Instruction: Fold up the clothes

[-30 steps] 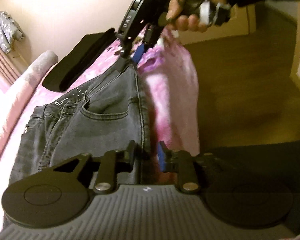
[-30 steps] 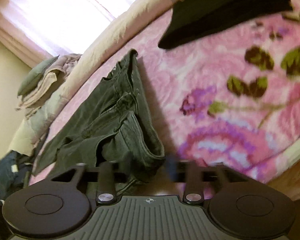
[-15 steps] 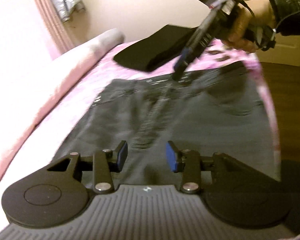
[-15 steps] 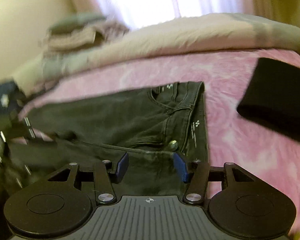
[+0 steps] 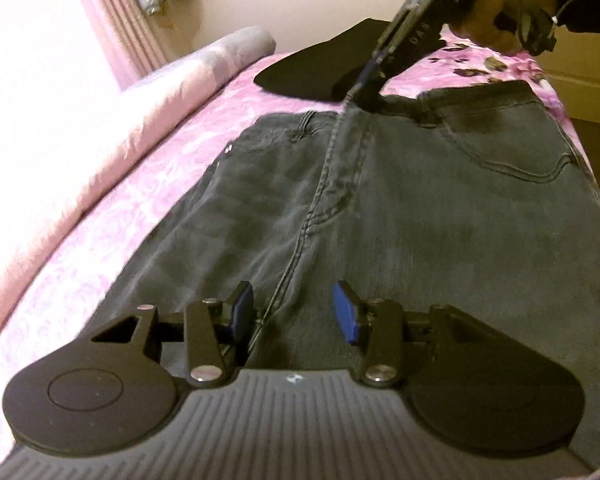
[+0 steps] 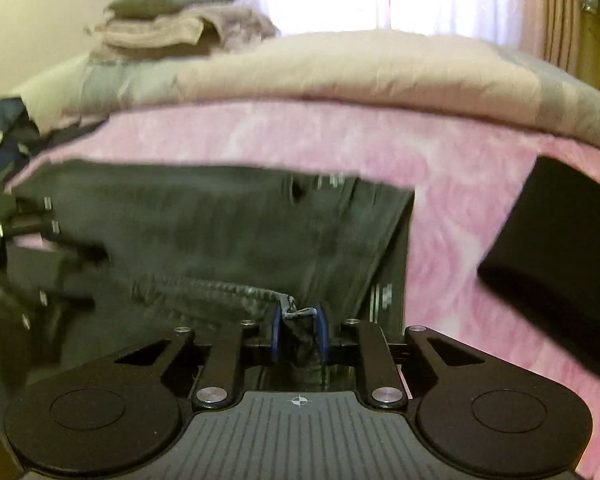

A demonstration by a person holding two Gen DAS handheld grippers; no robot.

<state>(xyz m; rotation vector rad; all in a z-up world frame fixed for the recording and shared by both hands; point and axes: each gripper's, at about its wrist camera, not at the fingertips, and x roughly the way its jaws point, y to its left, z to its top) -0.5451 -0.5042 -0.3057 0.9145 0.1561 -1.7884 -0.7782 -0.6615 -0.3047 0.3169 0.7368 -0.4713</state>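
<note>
Right gripper (image 6: 299, 330) just snapped closed on the waistband of the jeans (image 5: 400, 220) — a second ago it was wide open. Left gripper (image 5: 293, 312) open over the seam (jeans flat on the pink bed (image 5: 180, 148)) — fold looks imminent.

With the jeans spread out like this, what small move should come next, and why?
Probably close the left gripper on the jeans. Its jaws stand apart over the centre seam, gripping nothing, while the right gripper, jaws just closed, pinches the waistband. Both ends held, a fold could begin.
</note>
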